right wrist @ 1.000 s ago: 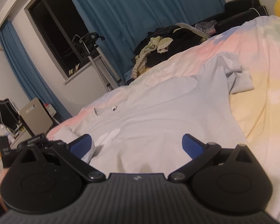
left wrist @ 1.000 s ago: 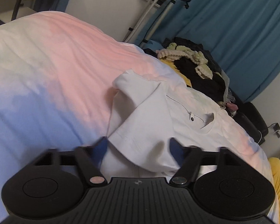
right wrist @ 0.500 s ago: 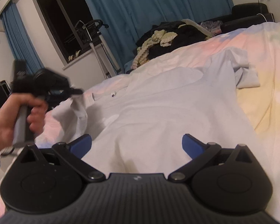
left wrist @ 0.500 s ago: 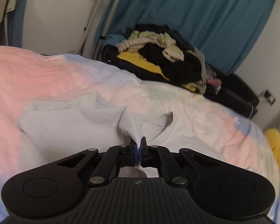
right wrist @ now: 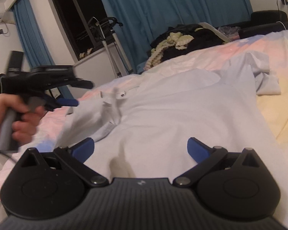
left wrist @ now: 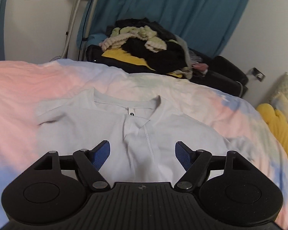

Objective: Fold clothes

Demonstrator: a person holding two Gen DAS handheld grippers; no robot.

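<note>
Left wrist view: left gripper hangs just above the shirt, below the collar; its blue fingers are spread wide with nothing between them.
Right wrist view: right gripper sits low over the near part of the shirt, fingers wide apart and empty.
Shirt: pale, spread on the bed, collar at the far end; the left sleeve lies folded in across the chest, its tip near the collar.
Other sleeve: bunched at the far right edge, not yet folded.
Left hand: seen in the right view, gripping the handle, gripper raised off the cloth.
Step in hand: judging by the layout, one sleeve fold is laid down and let go; the right side is next.
Next move: probably the right gripper must reach far right, pinch the bunched sleeve and draw it in over the chest, while the folded sleeve stays flat.
Behind: heap of clothes beyond the bed, no part of this fold.
</note>
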